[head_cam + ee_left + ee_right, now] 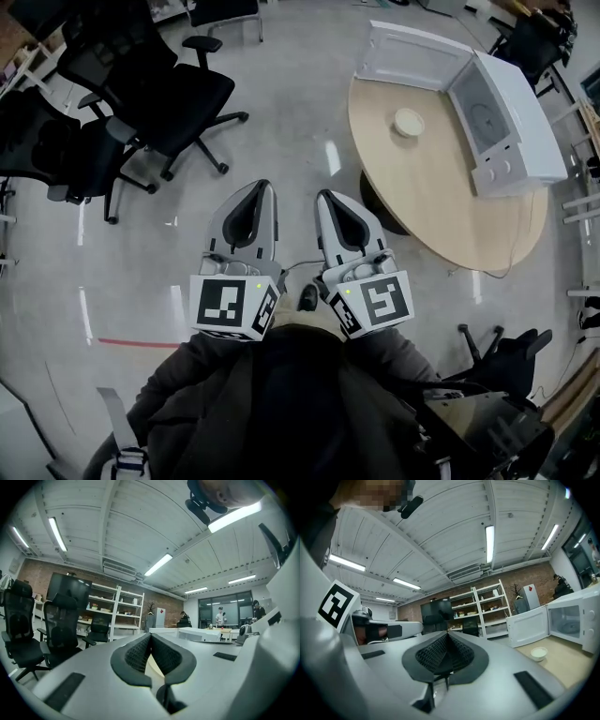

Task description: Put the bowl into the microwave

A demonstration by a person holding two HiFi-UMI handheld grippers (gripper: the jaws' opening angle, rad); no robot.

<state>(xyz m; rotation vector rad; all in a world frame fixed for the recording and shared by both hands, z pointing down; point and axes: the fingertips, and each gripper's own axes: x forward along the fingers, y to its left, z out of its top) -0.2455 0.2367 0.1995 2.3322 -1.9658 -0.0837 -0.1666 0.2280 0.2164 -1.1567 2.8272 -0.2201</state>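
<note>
on the round table (pixel 441 187), bowl (pixel 409 122) beside open microwave (pixel 497 117), well apart from both closed, empty grippers

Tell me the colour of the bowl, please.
The bowl is white; the head view shows it best.

You work under bright ceiling strip lights (pixel 489 536); they glare off the glossy floor (pixel 330 157), and every view bends at its edges.

Pale bowl (pixel 409 122) (upright) before open microwave (pixel 521 120)
</note>
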